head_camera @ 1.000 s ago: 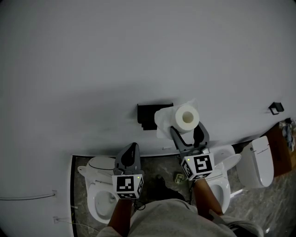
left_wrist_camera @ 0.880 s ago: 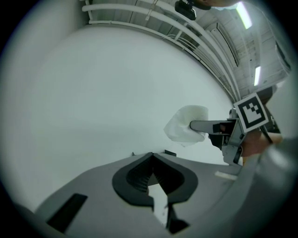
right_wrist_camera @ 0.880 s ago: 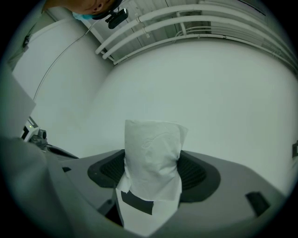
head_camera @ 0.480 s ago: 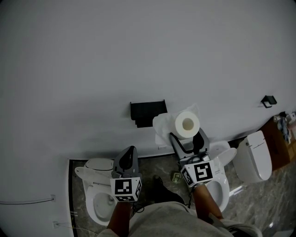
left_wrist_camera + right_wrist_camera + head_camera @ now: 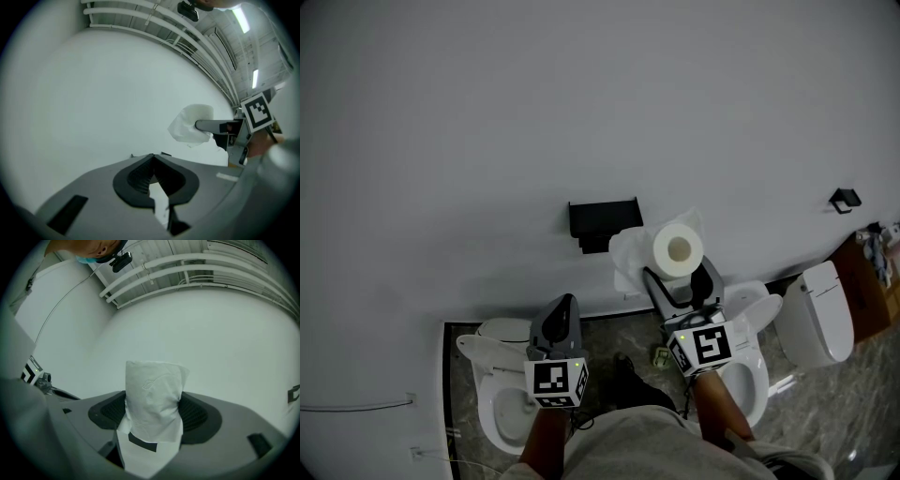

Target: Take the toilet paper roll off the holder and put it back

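A white toilet paper roll [image 5: 678,249] hangs in the air in front of the wall, a loose sheet trailing to its left. My right gripper [image 5: 680,278] is shut on it; in the right gripper view the roll [image 5: 153,394] stands upright between the jaws, with my right gripper [image 5: 154,416] closed around its base. The black holder [image 5: 603,222] is fixed to the wall just left of the roll and is bare. My left gripper [image 5: 562,312] sits lower left, jaws together and holding nothing; from the left gripper view [image 5: 153,161] I see the roll [image 5: 191,123] off to the right.
Two white toilets [image 5: 492,380] [image 5: 748,361] stand on the marble floor below the grippers, a third [image 5: 817,314] further right. A small black hook [image 5: 843,200] is on the wall at right. A cable [image 5: 356,407] runs along the wall at lower left.
The right gripper has carried the roll slightly up and away from the holder, then held nearly still. The view shifted a little. The left gripper has not changed.
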### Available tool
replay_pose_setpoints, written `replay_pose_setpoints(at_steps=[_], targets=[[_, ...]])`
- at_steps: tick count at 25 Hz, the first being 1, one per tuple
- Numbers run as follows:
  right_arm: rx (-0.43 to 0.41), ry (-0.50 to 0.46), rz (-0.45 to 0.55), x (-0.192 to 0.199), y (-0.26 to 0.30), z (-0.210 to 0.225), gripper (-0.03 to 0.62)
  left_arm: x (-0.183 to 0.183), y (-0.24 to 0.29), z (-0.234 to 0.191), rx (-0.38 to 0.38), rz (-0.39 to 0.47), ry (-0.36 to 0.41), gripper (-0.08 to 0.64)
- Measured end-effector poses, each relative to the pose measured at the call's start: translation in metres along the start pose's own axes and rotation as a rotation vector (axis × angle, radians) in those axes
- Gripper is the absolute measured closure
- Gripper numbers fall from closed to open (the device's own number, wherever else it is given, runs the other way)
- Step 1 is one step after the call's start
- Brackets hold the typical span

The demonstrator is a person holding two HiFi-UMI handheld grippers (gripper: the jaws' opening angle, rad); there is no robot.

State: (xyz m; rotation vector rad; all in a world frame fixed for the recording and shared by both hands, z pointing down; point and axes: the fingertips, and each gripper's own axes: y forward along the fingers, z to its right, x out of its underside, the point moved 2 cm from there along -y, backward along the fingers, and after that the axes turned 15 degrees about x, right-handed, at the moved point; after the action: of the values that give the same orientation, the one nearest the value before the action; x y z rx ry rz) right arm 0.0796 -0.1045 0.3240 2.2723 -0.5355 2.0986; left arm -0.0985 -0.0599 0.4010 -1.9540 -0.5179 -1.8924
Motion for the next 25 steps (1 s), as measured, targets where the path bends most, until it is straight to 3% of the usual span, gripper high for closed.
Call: replay_pose_setpoints(at_steps=[3, 7, 13, 25], targets=[[-0.042, -0.005, -0.012, 0.007, 0.015, -0.04, 0.242, 0.008, -0.02, -0.033, -0.035, 0.001, -0.02, 0.549], [-0.102, 0.0, -0.013, 0.009, 0.022, -0.063, 0.242, 0.011, -0.037, -0.045, -0.095, -0.004, -0.028, 0.549], [-0.2, 0.032, 0.004, 0.0, 0.024, -0.066, 0.242, 0.0, -0.049, -0.034, -0.193, -0.007, -0.019, 0.549], [-0.324, 0.063, -0.002, 0.004, 0.029, -0.068, 0.242, 0.005, -0.05, -0.018, -0.297, -0.034, -0.03, 0.549]])
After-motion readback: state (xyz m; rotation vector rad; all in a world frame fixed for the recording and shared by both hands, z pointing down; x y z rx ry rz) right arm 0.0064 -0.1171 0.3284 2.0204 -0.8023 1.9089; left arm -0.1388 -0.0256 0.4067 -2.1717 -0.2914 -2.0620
